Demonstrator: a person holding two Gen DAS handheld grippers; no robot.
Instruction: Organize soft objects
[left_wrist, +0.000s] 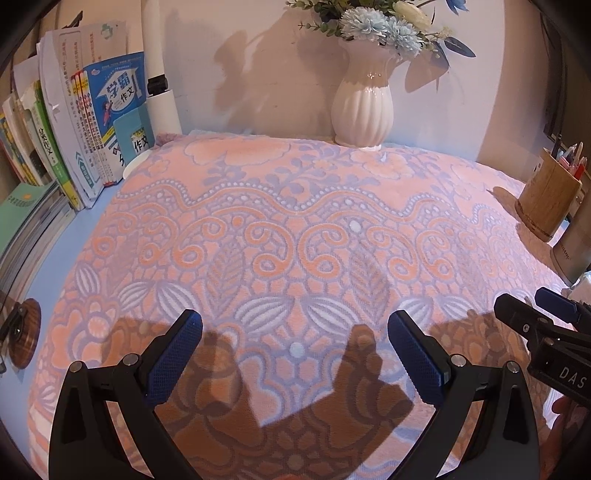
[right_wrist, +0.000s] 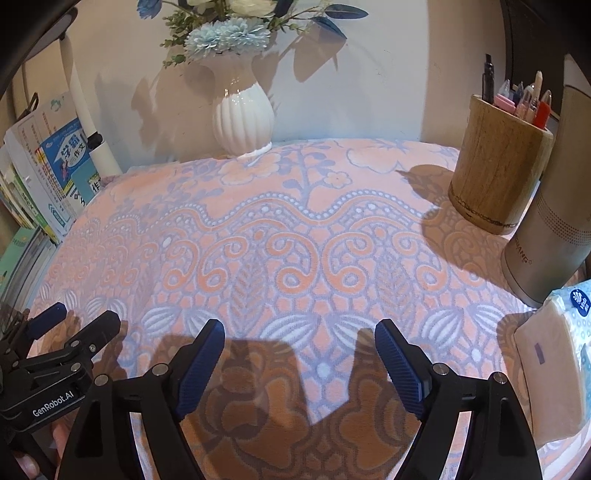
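A plain pale wall (left_wrist: 266, 74) is standing behind the desk (left_wrist: 92, 206), whose light blue top is showing at the left. Warm light is casting hard shadows of leaves on the wall. A white ribbed vase (left_wrist: 362, 110) of blue and white flowers (left_wrist: 376, 22) is sitting against it. Books (left_wrist: 74, 122) are leaning upright at the left beside a white lamp post (left_wrist: 162, 92). At the right a wooden pen holder (right_wrist: 498, 166), a grey cylinder (right_wrist: 554, 206) and a tissue pack (right_wrist: 561, 354) are standing.
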